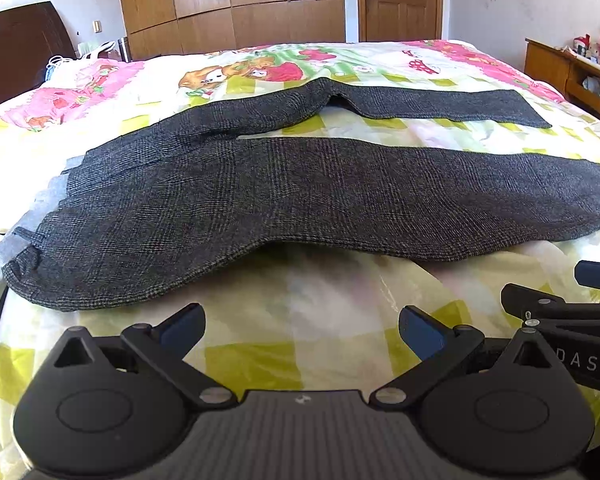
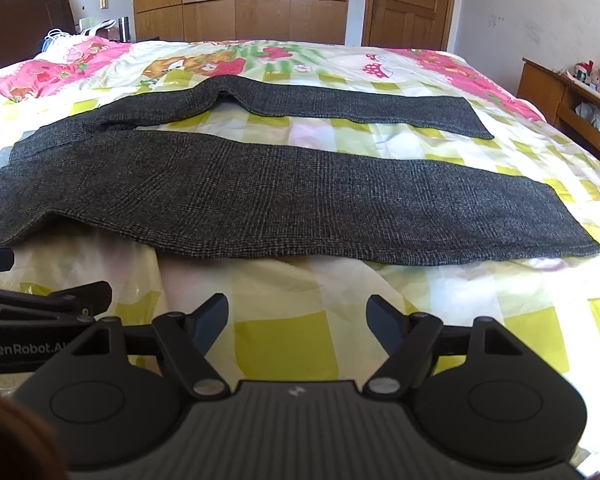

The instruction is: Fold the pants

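**Grey pants spread flat on the bed, both grippers empty above the near edge**

I begin with the things that hold other things. The bed (image 1: 308,364) has a bright quilt with yellow-green squares and pink cartoon prints, and on it lie the pants (image 1: 284,196), dark grey with a fine check pattern. They are unfolded: the waist is at the left, the two legs go to the right and lie apart, with a strip of quilt between them. The near leg is wide and flat; the far leg bends a little near the crotch. At the right wall stands a wooden shelf (image 2: 572,100), and in its open compartment I see something pale, but it is too small for me to say what it is. Behind the bed are a wooden wardrobe (image 1: 236,4) and a door (image 1: 400,0).

Now the pose. I hold the left gripper (image 1: 302,330) tilted down toward the quilt, just in front of the near leg, not touching the cloth. Its jaws stand wide and nothing is between them. The right gripper (image 2: 297,322) is beside it on the right, tilted down the same way, also over bare quilt. Its jaws are apart, a little narrower than the left ones, and they hold nothing.
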The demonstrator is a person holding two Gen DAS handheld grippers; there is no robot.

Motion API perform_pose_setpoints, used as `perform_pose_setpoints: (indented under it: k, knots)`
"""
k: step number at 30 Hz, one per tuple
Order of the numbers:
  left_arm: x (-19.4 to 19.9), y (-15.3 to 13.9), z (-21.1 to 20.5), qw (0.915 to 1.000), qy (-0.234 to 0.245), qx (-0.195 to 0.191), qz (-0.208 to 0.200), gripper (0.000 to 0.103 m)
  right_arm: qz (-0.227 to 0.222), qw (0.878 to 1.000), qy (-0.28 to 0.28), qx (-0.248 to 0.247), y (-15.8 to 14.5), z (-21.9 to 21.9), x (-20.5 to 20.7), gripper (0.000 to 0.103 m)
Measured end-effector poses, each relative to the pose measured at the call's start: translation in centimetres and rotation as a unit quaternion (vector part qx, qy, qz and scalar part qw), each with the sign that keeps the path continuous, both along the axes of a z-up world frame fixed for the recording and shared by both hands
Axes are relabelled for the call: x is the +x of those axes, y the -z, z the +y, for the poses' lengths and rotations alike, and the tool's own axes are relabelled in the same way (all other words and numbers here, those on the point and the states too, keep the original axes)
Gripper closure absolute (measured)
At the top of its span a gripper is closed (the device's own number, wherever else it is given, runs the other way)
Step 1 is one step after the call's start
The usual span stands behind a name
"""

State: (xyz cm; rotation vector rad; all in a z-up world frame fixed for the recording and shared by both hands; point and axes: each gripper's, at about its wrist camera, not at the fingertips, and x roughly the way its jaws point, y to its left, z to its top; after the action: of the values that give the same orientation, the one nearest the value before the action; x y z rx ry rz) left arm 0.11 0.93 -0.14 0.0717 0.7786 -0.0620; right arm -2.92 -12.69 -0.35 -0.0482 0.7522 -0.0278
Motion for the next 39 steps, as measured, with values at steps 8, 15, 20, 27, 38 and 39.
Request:
perform_pose_setpoints:
  k: [8,15,20,27,38,39]
  knots:
    - [0.0,-0.2,1.1,0.9998,-0.016,-0.011,-0.003,0.000,-0.004,1.000,-0.015,-0.006,-0.5,1.0,0.3,0.028]
    - [0.2,-0.7,2.3,0.9994,-0.031,-0.016,-0.008,0.000,-0.011,1.000,-0.023,-0.003,-1.1,1.9,0.9,0.028]
    - [0.4,-0.9,3.1,0.9990,-0.041,-0.012,-0.010,0.000,-0.013,0.999,-0.033,-0.005,-1.4,2.7,1.4,0.028]
    - [0.7,-1.6,5.6,0.9981,-0.059,-0.003,-0.020,0.000,-0.016,0.998,-0.068,-0.004,-1.8,5.0,2.4,0.028]
    - [1.7,-0.6,15.2,0.9880,-0.150,0.034,-0.015,0.000,-0.025,0.980,-0.197,-0.019,-1.9,12.5,5.3,0.028]
    - [2.1,-0.3,16.4,0.9870,-0.158,0.026,-0.009,0.000,-0.025,0.977,-0.210,-0.021,-1.8,13.4,5.6,0.028]
